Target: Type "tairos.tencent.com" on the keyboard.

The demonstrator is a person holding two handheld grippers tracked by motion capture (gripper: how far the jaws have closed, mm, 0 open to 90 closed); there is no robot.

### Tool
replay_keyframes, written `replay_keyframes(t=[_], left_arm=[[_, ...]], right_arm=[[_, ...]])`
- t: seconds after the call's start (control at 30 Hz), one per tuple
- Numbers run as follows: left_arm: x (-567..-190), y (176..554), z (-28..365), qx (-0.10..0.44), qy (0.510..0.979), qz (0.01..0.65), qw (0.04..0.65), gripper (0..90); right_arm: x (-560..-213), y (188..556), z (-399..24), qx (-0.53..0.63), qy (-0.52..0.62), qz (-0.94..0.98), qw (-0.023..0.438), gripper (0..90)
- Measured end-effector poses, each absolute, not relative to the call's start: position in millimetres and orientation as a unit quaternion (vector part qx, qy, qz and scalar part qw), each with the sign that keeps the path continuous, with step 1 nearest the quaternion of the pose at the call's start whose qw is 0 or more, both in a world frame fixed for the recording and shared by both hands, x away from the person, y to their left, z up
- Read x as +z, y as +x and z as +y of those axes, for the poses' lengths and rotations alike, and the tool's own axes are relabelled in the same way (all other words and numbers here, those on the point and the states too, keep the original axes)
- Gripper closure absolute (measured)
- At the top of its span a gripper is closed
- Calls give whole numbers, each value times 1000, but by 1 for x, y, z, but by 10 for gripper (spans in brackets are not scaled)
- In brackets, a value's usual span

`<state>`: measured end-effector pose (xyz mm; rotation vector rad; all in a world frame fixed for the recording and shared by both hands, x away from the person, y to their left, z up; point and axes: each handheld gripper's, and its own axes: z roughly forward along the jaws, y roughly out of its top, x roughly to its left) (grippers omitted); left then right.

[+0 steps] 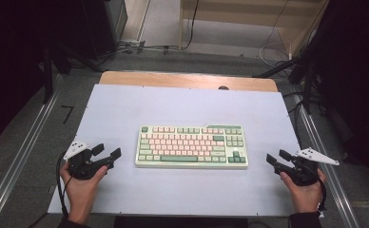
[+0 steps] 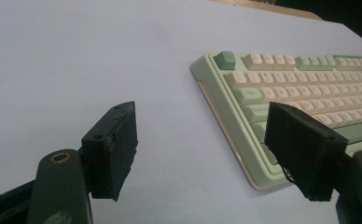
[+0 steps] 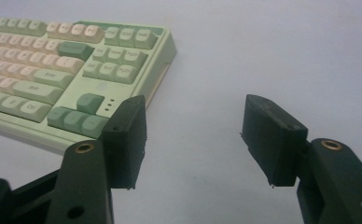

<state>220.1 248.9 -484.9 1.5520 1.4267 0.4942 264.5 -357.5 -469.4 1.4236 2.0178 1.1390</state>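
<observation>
Both claws, left gripper point(image 1: 107, 153) at nine o'clock and right gripper point(image 1: 274, 157) at three, flanked the keyboard point(image 1: 192, 146), gaping empty, likely poised to grasp its ends.

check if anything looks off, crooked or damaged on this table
Nothing stands out. The keyboard lies flat and square to the white mat, with no gaps visible among its keys. The left gripper and right gripper sit open on either side of it, touching nothing.
</observation>
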Motion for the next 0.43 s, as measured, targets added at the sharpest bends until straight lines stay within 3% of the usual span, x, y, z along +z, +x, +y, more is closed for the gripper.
replay_keyframes(t=[0.23,0.43], left_arm=[[-487,216,255,205,630,592,459,265],[-492,216,261,208,629,603,444,259]], right_arm=[[-471,257,-372,395,537,711,226,274],[-470,253,-381,390,556,694,238,267]])
